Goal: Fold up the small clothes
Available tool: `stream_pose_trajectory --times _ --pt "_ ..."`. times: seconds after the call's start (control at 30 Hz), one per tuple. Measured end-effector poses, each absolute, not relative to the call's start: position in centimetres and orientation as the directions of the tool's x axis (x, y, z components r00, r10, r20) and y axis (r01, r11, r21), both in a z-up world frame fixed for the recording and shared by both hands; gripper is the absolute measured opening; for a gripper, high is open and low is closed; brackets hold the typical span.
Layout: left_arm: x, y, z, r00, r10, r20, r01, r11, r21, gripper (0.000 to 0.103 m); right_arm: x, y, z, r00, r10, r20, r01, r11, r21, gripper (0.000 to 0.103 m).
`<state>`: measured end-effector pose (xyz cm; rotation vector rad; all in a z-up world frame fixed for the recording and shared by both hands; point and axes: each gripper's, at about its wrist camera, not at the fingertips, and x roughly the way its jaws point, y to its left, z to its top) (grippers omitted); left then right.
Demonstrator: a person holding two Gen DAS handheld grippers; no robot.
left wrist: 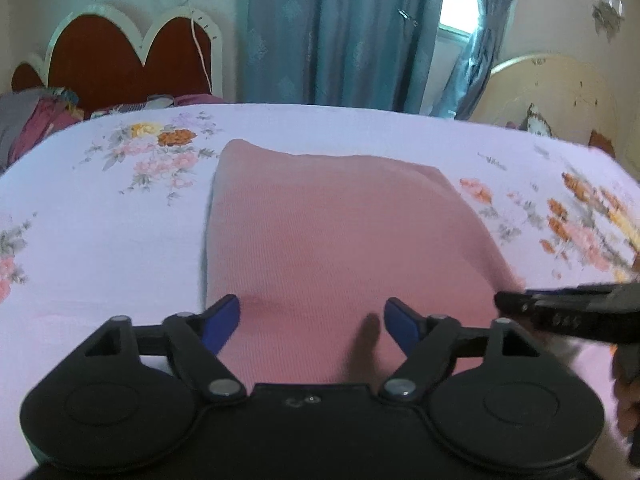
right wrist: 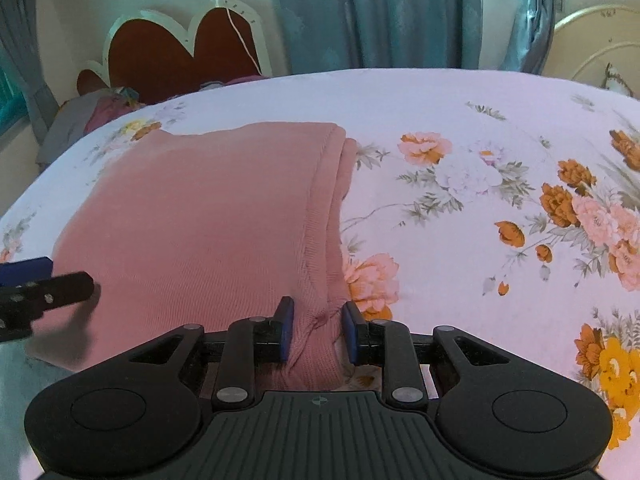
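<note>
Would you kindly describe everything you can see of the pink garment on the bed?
The pink garment is a ribbed knit, already folded into a rough rectangle lying flat on the floral bedsheet. Stacked layers with a stitched hem show along its right edge. The right gripper has its pads on either side of the bunched near right corner, seemingly pinching it. The left gripper hovers open over the near edge, gripping nothing.

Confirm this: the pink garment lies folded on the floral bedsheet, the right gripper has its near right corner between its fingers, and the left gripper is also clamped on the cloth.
One part is wrong. In the left wrist view the left gripper is wide open over the pink garment, clamping nothing. The rest holds: the garment lies folded on the floral bedsheet, and the right gripper has the near right corner bunched between its fingers.
</note>
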<state>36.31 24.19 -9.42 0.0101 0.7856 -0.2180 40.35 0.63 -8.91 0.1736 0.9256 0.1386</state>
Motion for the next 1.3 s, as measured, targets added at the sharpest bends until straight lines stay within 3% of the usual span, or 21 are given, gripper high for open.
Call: stream_pose_trajectory --times 0.2,0.27,0.33,0.53,0.87,1.07,1.2,1.3 --pt "35.9 24.4 -8.5 0.692 -0.146 -0.707 0.119 0.989 -0.088 0.103 40.5 1.0 -8.8 0.593 0.179 -0.785 -0.057 0.982 0.181 0.025" --pt "35.6 24.2 -8.1 0.697 -0.118 -0.707 0.095 0.993 -0.073 0.103 40.4 1.5 -8.5 0.6 0.151 -0.786 -0.068 0.988 0.138 0.036" --pt "35.1 23.9 -7.8 0.708 -0.093 -0.7 0.075 0.996 -0.056 0.103 40.4 1.6 -8.5 0.605 0.108 -0.789 -0.058 0.994 0.092 0.062" --pt "33.0 23.2 -6.6 0.712 -0.011 -0.702 0.03 0.999 0.014 0.103 38.5 -0.1 -6.7 0.645 0.13 -0.753 -0.028 0.989 0.147 0.062" --pt "24.5 20.2 -1.3 0.805 0.067 -0.589 -0.027 0.997 0.076 0.103 29.6 -1.4 -0.9 0.683 0.271 -0.679 -0.156 0.961 0.227 0.062" --pt "19.1 18.3 0.7 0.792 0.089 -0.604 -0.034 0.994 0.101 0.103 22.3 -2.1 3.0 0.719 0.304 -0.626 -0.212 0.952 0.219 0.062" --pt "15.1 17.5 1.8 0.796 0.109 -0.595 -0.024 0.989 0.149 0.103 17.4 -2.4 5.5 0.744 0.304 -0.595 -0.24 0.953 0.187 0.076" --pt "12.4 17.5 2.9 0.794 0.108 -0.598 -0.039 0.991 0.128 0.103 14.3 -2.3 7.4 0.773 0.302 -0.558 -0.25 0.953 0.169 0.077"
